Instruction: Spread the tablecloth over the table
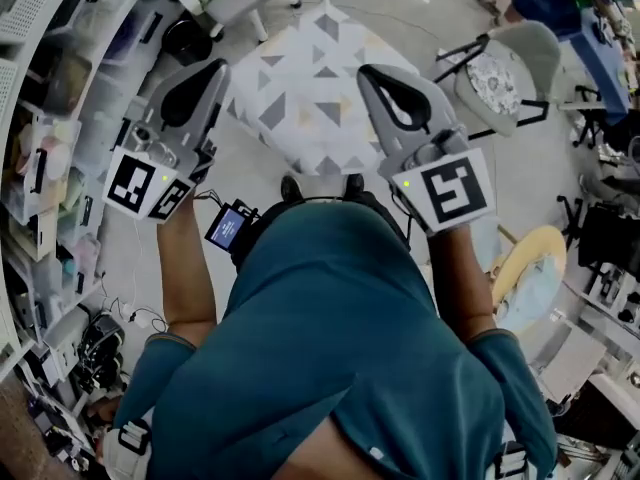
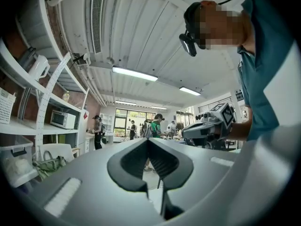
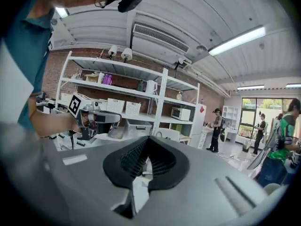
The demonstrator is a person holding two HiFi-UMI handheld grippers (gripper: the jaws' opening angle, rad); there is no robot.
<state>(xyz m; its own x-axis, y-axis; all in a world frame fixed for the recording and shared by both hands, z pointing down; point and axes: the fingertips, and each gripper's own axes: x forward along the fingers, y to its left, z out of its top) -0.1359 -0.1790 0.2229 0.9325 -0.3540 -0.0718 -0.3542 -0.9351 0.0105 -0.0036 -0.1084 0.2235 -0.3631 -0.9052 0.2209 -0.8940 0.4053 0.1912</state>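
The tablecloth (image 1: 310,88), white with grey and beige triangles, hangs in front of me between the two raised grippers. My left gripper (image 1: 222,68) is shut on its left edge. My right gripper (image 1: 365,71) is shut on its right edge. In the left gripper view the jaws (image 2: 149,139) are closed, with a strip of white tablecloth (image 2: 154,197) pinched low between them. The right gripper view shows the same: closed jaws (image 3: 149,138) and white tablecloth (image 3: 136,192) caught below. Each gripper shows in the other's view, held level. No table shows; the hanging cloth hides what lies under it.
Shelving with bins (image 1: 50,118) lines the left side, with cables on the floor by it. A chair with a round patterned cushion (image 1: 497,80) stands at the right, and a yellow round object (image 1: 535,263) lies nearer. Several people stand far off by the windows (image 2: 155,126).
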